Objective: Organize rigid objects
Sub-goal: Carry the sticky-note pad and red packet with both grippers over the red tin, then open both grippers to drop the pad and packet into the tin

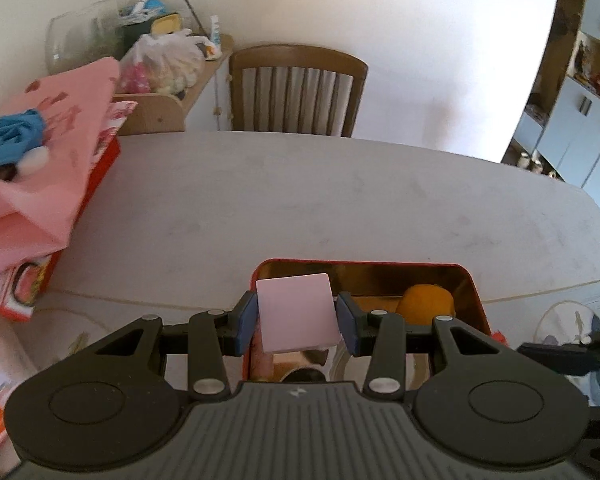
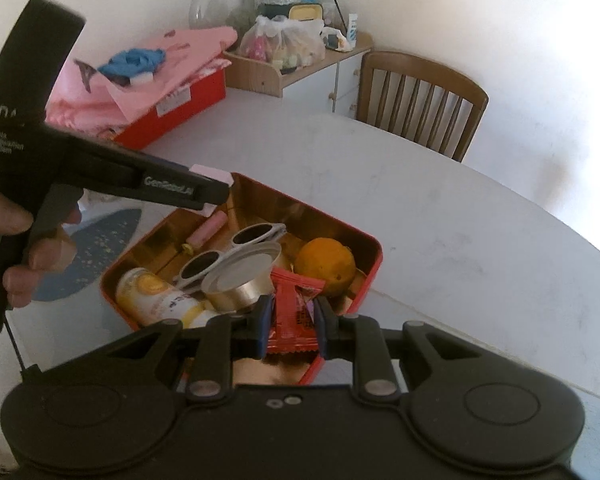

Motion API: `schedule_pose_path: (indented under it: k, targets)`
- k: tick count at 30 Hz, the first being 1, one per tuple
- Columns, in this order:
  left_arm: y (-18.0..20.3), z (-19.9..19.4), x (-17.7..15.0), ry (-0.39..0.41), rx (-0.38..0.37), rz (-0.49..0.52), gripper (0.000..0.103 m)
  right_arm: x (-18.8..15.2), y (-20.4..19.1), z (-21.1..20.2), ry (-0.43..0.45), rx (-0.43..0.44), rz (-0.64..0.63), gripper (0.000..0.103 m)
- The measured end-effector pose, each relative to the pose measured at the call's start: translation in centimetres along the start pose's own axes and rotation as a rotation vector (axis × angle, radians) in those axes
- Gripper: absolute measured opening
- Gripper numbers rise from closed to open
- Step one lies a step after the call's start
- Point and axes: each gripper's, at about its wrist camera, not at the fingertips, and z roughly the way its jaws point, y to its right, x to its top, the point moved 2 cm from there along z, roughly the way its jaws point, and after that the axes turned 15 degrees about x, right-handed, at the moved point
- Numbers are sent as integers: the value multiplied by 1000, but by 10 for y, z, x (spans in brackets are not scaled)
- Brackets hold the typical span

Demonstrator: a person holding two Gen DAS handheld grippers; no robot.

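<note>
A red tin box (image 2: 370, 242) with a gold inside sits on the white table. It holds an orange (image 2: 327, 266), white sunglasses (image 2: 236, 250), a metal cup (image 2: 242, 276), a yellow bottle (image 2: 156, 300) and a pink tube (image 2: 210, 232). My left gripper (image 1: 297, 316) is shut on a pink square pad (image 1: 296, 312) and holds it above the box's near left part; it also shows in the right wrist view (image 2: 216, 188). My right gripper (image 2: 291, 320) is shut on a red snack packet (image 2: 294, 312) over the box's near edge.
A red crate (image 2: 180, 108) under pink bags (image 1: 40, 160) stands at the table's left. A wooden chair (image 1: 296, 88) stands behind the table's far edge. A cluttered side cabinet (image 2: 300, 64) stands against the wall. Printed boxes (image 1: 4, 300) lie at the near left.
</note>
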Motion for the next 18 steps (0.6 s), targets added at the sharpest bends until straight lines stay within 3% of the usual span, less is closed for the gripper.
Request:
schedule_pose_path:
  k: [18]
  targets:
    - [21,38,-8,-41,-38,87,43,10,12,44,-44,-26,11,22]
